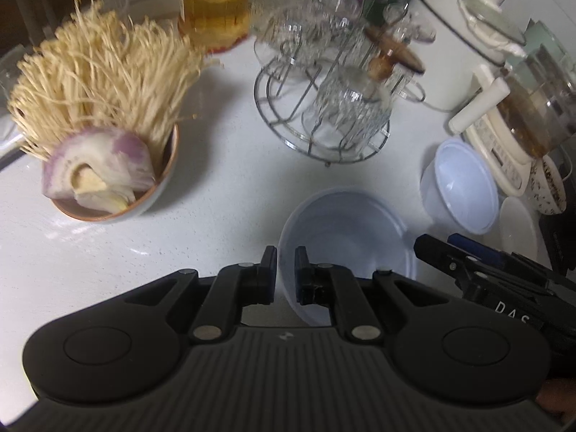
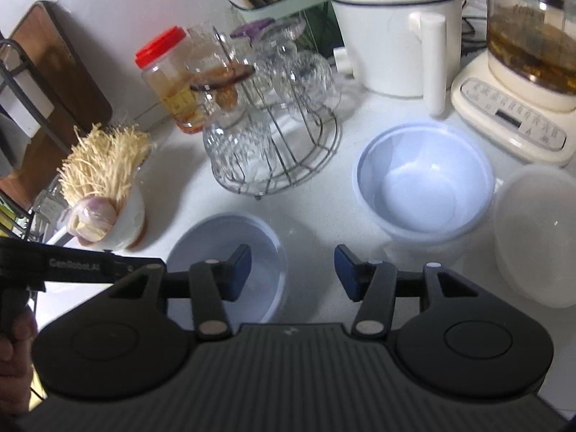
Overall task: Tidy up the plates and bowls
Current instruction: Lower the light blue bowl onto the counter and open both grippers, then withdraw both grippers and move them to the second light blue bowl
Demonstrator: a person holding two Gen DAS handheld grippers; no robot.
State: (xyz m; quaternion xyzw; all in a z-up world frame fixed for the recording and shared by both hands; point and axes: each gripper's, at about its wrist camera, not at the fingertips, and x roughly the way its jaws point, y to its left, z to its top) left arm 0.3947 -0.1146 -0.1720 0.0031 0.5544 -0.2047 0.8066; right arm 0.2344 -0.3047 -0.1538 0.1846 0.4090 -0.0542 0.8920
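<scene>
Bowls first: the pale translucent plastic bowl [image 1: 345,237] sits on the white counter, its near rim pinched between the left gripper [image 1: 286,273]'s closed fingers. Further right, the deeper white plastic bowl [image 2: 424,180] stands beside it, the right gripper [image 2: 292,273] gaping empty; next, I judge, comes lifting and nesting the held bowl into it.

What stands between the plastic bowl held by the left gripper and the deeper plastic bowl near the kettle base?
Nothing visible. The left gripper is shut on the rim of the shallow bowl, and only bare white counter lies between it and the deep bowl. The open right gripper hovers over that gap.
</scene>
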